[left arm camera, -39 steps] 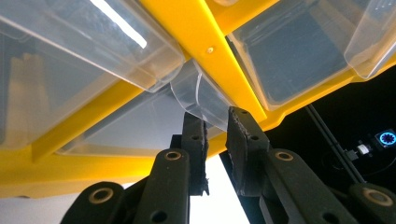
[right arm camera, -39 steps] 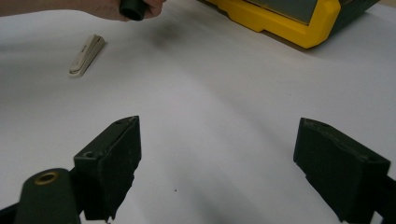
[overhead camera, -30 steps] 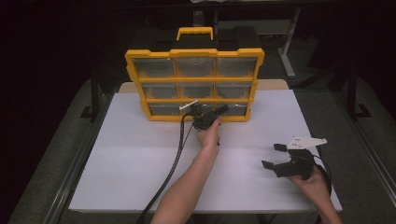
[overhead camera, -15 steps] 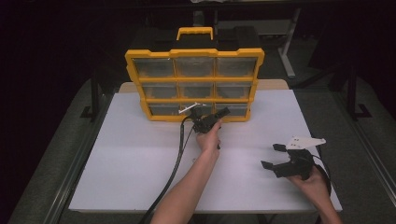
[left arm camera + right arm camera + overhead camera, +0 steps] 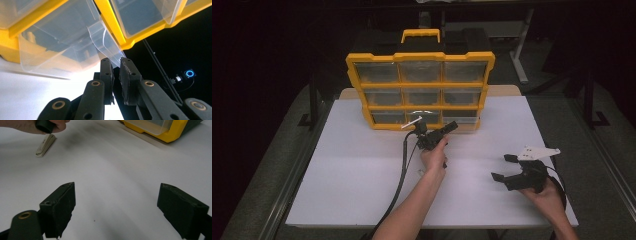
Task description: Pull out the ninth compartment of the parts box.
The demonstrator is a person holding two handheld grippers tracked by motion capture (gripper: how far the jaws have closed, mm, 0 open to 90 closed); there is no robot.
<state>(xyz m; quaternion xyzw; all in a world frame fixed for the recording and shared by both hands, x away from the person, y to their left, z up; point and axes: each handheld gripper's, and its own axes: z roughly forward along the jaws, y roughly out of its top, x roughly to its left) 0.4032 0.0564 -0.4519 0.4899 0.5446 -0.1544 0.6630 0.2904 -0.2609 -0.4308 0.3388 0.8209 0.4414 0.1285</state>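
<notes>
A yellow organizer case (image 5: pixel 419 56) with clear drawers stands upright at the back of the white table (image 5: pixel 352 170). My left gripper (image 5: pixel 453 125) reaches the case's bottom row. In the left gripper view its jaws (image 5: pixel 115 61) are shut on the front lip of a clear drawer (image 5: pixel 62 47), which sticks out of the yellow frame. My right gripper (image 5: pixel 501 167) rests low over the table at the near right. It is open, with nothing between its jaws (image 5: pixel 116 202).
A small white switch-like piece (image 5: pixel 45 145) lies on the table just under the left hand (image 5: pixel 434 155). The left gripper's black cable (image 5: pixel 402 175) trails back toward the near edge. Dark floor and table legs surround the table.
The left hand has drawn back a little from the case toward the near edge, its gripper still at the bottom row. The right gripper has stayed where it was.
</notes>
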